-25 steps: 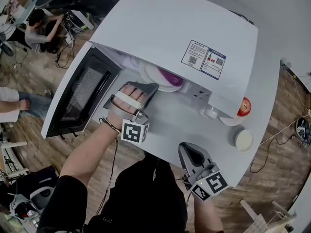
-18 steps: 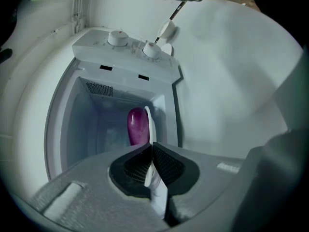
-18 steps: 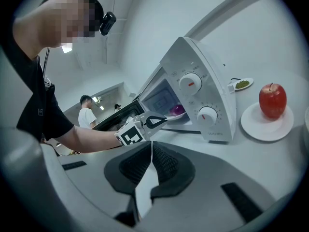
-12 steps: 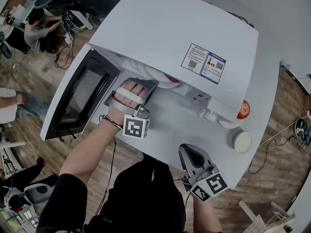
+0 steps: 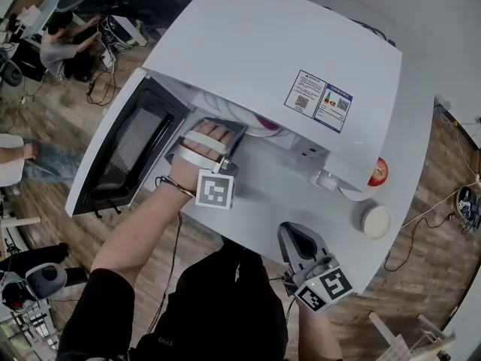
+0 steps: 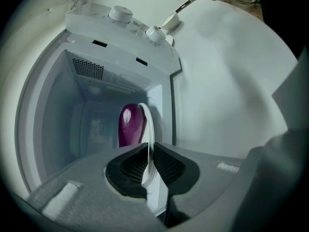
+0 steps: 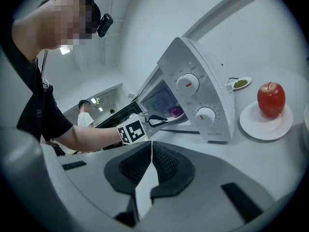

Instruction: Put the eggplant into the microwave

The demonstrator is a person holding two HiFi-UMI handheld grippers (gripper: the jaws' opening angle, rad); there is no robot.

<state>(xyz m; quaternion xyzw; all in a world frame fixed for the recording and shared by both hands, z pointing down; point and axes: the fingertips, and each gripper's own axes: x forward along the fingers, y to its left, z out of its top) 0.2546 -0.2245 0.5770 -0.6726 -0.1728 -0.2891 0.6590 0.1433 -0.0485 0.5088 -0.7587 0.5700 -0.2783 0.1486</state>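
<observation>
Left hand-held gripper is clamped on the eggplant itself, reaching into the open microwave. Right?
Not quite: the left hand-held gripper is clamped on the rim of the white plate; the eggplant lies on that plate. It does reach into the open microwave. The left gripper view shows it.

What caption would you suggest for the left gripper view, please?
Left gripper clamps the rim of a round white plate carrying a glossy purple eggplant inside the open white microwave.
</observation>
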